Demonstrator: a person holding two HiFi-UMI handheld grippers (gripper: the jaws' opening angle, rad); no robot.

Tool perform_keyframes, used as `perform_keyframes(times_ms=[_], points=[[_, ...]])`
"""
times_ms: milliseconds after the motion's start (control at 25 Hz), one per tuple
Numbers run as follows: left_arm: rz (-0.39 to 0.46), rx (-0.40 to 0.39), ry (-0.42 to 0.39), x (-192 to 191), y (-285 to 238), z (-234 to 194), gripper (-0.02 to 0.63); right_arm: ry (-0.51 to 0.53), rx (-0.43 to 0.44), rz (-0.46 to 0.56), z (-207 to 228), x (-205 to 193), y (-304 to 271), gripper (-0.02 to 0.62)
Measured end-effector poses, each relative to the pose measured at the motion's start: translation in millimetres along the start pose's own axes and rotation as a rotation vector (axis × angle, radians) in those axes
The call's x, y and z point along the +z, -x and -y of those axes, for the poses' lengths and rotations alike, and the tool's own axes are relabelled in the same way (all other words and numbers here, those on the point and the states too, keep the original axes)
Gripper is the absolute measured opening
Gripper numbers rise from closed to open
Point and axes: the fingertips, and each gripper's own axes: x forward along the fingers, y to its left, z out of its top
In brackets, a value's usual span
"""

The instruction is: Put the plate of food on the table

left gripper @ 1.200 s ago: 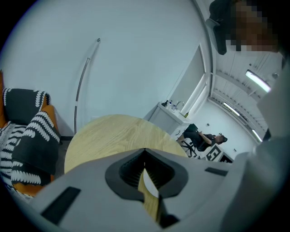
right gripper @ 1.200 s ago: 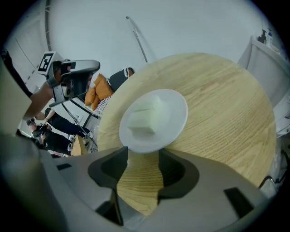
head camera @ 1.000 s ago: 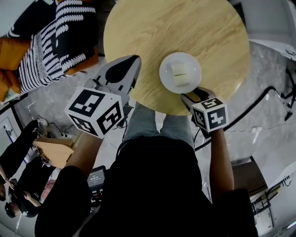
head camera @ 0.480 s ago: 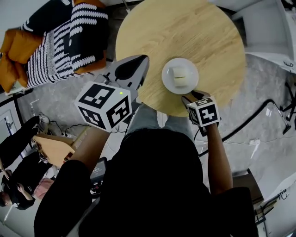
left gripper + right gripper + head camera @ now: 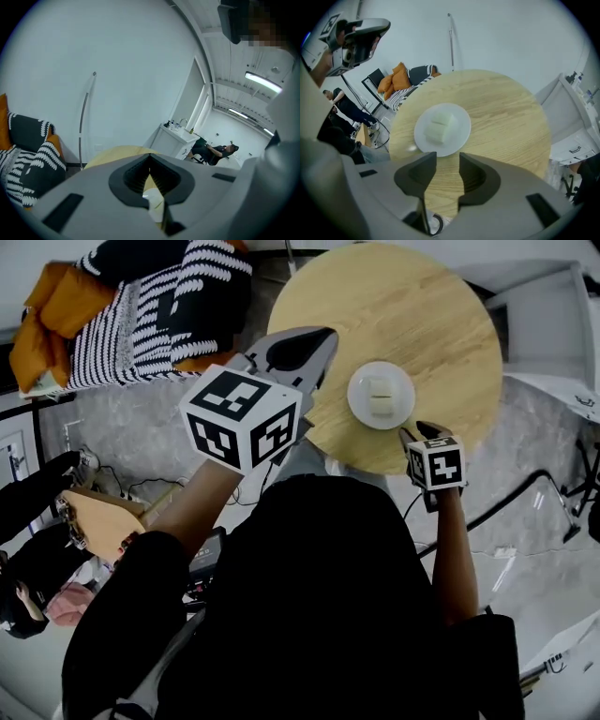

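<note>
A white plate (image 5: 381, 396) with a pale block of food (image 5: 380, 397) rests on the round wooden table (image 5: 412, 315), close to its near edge. My right gripper (image 5: 417, 431) hovers just short of the plate's rim. In the right gripper view the plate (image 5: 443, 129) lies beyond the right gripper (image 5: 447, 157). Its jaws have just been closing, a gap remains, and only bare table shows between them. My left gripper (image 5: 323, 334) is raised high over the table's left edge. In the left gripper view the left gripper (image 5: 150, 161) has its jaws together and holds nothing.
A sofa with striped and orange cushions (image 5: 141, 296) stands left of the table. White furniture (image 5: 553, 324) is at the right, and cables (image 5: 525, 493) run over the grey floor. People (image 5: 37, 549) sit at the far left, beside a tan board (image 5: 98, 521).
The left gripper has risen toward the head camera. The right gripper has drawn back a little from the plate's rim. The plate stays on the table.
</note>
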Motion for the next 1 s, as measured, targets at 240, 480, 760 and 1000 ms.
perform_keyframes(times_ms=[240,480,760,1000], points=[[0.064,-0.001,-0.020,23,12,2,0.006,-0.023,-0.049,0.195,8,53,44,0.111],[0.107,-0.038,-0.065,41,20,15,0.006,-0.033,0.016,0.527,-22,125,116,0.009],[0.130,-0.061,-0.114,46,20,28,0.006,-0.108,0.020,0.887,-34,170,207,0.009],[0.141,-0.073,-0.113,48,21,31,0.006,-0.148,0.028,0.953,-30,171,222,0.009]])
